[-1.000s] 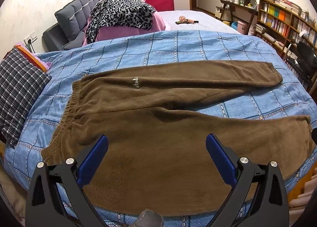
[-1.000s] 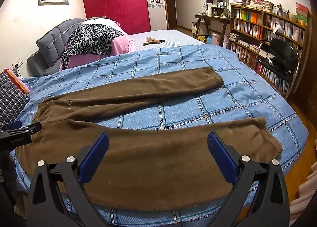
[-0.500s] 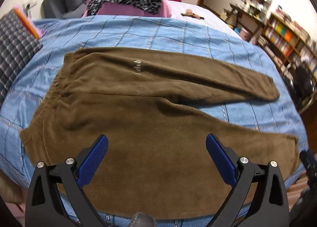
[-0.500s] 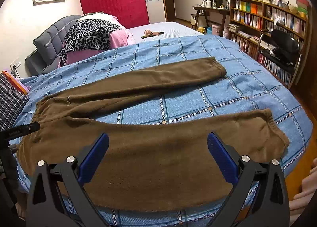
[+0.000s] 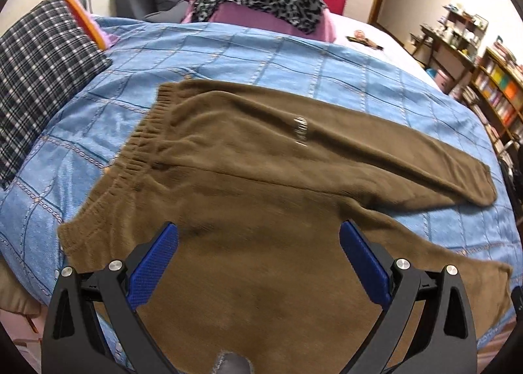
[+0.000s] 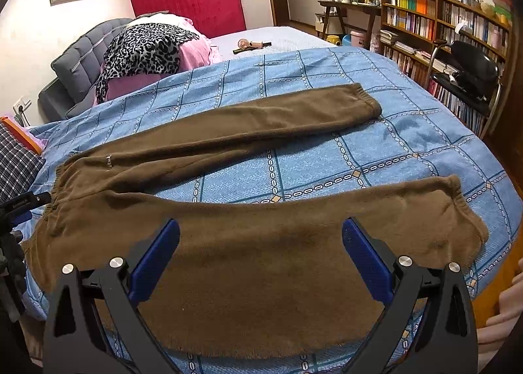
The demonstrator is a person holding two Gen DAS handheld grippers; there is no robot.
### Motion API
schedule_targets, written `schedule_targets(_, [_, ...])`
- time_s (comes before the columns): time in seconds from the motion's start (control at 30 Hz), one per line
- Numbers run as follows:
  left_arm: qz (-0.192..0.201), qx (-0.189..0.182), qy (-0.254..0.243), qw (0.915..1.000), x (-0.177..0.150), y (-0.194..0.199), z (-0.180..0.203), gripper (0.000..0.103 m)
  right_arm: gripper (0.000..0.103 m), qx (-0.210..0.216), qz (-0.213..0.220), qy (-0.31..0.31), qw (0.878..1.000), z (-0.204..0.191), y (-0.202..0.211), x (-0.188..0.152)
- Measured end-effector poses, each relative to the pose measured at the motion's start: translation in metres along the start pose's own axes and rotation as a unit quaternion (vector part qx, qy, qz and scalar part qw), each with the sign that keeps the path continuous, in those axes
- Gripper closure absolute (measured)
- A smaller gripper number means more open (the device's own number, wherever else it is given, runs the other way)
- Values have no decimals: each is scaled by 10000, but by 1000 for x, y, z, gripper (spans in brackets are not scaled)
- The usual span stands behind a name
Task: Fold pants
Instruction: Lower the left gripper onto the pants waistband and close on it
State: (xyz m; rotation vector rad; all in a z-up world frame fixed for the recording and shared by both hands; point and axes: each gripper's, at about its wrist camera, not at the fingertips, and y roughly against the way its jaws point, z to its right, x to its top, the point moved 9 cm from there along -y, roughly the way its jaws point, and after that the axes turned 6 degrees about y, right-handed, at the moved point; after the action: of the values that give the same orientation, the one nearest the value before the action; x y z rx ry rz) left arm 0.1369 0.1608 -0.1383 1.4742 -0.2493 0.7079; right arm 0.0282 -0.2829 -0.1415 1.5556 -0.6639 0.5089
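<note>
The pants (image 5: 261, 158) lie flat on the blue checked bedspread (image 5: 228, 57) of the bed, legs spread apart in a V. The elastic waistband (image 5: 140, 142) points toward the plaid pillow (image 5: 39, 57) at the head side; the two cuffs point toward the bookshelf (image 6: 434, 24). The far leg (image 6: 261, 122) lies straight with its cuff (image 6: 369, 99) flat on the bedspread. The near leg (image 6: 294, 236) runs along the bed edge, and a strip of bedspread shows between the two legs. The left tool (image 5: 260, 259) hangs above the seat and upper near leg, jaws set wide, blue pads (image 5: 153, 271) clear of the fabric and holding nothing. The right tool (image 6: 261, 256) hangs above the middle of the near leg, jaws likewise wide and empty. In the right wrist view, part of the left tool appears at the left edge beside the waistband. A leopard-print cloth (image 6: 143, 47) lies on pink bedding near the grey headboard (image 6: 75, 53).
</note>
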Motion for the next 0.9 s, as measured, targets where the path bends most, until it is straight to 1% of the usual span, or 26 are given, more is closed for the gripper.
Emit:
schedule_targets(0.23, [177,378,60,9991,27,-10,-35,5,3,54,-108,-35,9999,0,-13,2])
schedule_targets(0.3, [177,432,69,9989,36,-15,-41,5,3,58,-127,-31,9999,-1,-17,4])
schedule_targets(0.43, [94,426,177,9989,56,-29,-53,5,3,59,-187,-2,9998,-3,-25,8])
schedule_targets(0.57, [48,577,302,9979,80,-50,-71,5,3,60,-255,22,9997,-6,-35,11])
schedule_targets(0.7, [-70,594,520,9969,106,-78,-92,5,3,77,-360,37,9993,-9,-47,12])
schedule_targets(0.83, [-57,457,679,9966,134,-101,-108,5,3,71,-448,76,9989,-12,-58,15])
schedule_targets(0.9, [-34,453,757,9961,147,-114,-116,5,3,60,-495,71,9987,-12,-63,16])
